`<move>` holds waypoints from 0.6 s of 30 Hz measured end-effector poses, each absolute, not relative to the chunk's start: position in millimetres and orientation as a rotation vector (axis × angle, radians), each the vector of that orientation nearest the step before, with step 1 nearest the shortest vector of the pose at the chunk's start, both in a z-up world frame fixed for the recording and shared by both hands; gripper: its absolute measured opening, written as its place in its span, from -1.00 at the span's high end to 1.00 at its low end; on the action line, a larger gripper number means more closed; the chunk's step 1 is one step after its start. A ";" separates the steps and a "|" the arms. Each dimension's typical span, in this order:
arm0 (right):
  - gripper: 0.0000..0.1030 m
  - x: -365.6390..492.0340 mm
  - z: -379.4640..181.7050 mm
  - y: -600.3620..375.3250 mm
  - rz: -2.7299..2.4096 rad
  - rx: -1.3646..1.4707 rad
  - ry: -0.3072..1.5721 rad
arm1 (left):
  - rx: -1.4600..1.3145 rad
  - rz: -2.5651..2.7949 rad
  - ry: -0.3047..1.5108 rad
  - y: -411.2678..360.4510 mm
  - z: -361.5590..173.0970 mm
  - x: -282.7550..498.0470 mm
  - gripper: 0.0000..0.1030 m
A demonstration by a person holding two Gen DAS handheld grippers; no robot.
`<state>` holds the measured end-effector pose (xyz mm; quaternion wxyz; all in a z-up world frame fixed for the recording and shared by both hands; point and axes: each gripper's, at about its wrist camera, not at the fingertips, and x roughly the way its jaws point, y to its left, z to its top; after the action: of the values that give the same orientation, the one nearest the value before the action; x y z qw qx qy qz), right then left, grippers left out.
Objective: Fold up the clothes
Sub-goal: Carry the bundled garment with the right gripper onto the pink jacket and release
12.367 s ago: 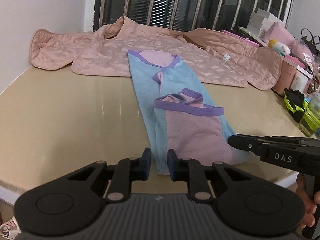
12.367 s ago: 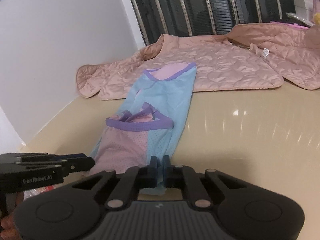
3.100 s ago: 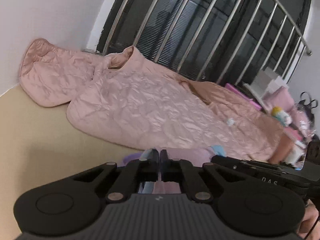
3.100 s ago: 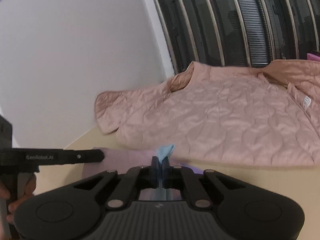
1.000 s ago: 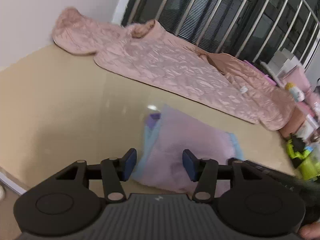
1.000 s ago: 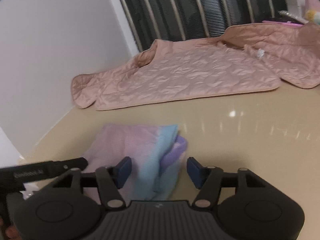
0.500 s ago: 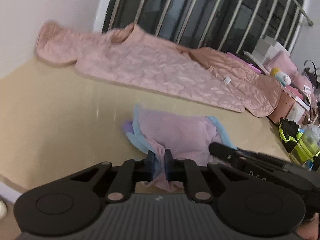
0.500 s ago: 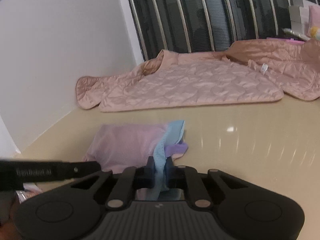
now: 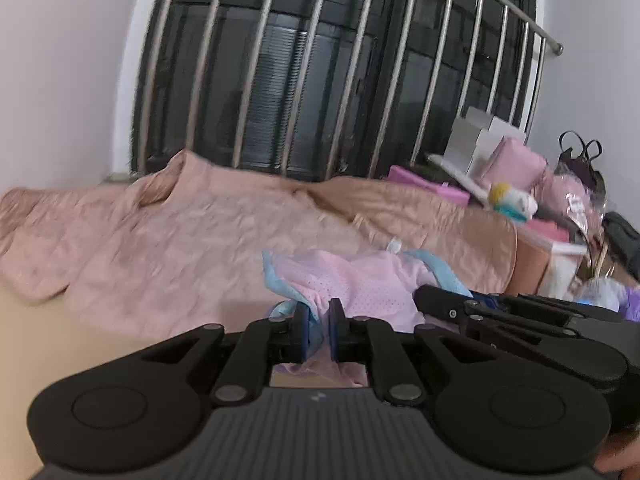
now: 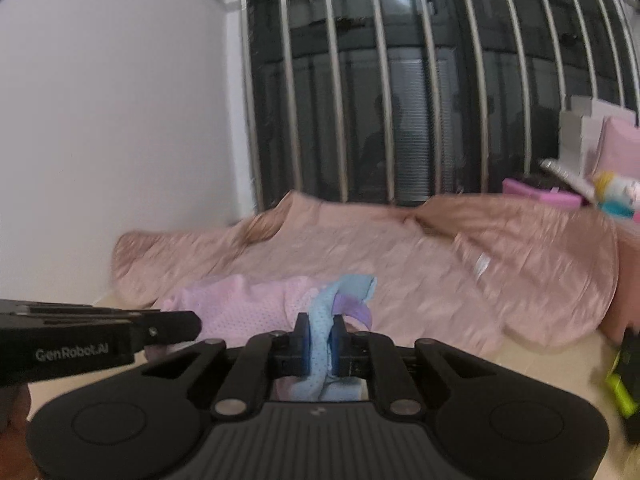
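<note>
So the folded pink-and-blue garment (image 9: 360, 284) is held up off the table (image 9: 24, 320), strung sideways between both grippers, its left edge pinched in the clamped left hand-held gripper (image 9: 319, 330), its blue edge (image 10: 320, 344) in the clamped right hand-held gripper (image 10: 320, 342), pink quilted jacket (image 10: 400, 256) lying beyond.

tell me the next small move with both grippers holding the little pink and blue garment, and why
Probably carry it forward a little and lay the held edge over the rest of the cloth. The left gripper and right gripper are each shut on a near part of the pink and blue garment, side by side, which seems raised off the beige table, short of the pink quilted jacket.
</note>
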<state>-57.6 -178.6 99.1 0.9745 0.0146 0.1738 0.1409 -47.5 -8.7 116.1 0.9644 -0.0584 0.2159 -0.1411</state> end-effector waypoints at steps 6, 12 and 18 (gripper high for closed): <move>0.83 10.3 126.1 -196.9 0.231 -0.038 0.289 | -0.122 -0.305 0.433 -32.0 130.5 37.3 0.83; 0.83 114.8 132.5 -230.1 0.193 -0.096 0.291 | -0.122 -0.342 0.478 -50.5 117.1 155.0 0.83; 0.83 250.0 88.9 -253.6 0.144 -0.029 0.437 | -0.132 -0.310 0.607 -84.6 61.7 281.0 0.83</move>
<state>250.0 -253.6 88.9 0.9736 -0.0144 0.2165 0.0713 281.0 -84.6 61.7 0.9403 -0.0645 0.2976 -0.1521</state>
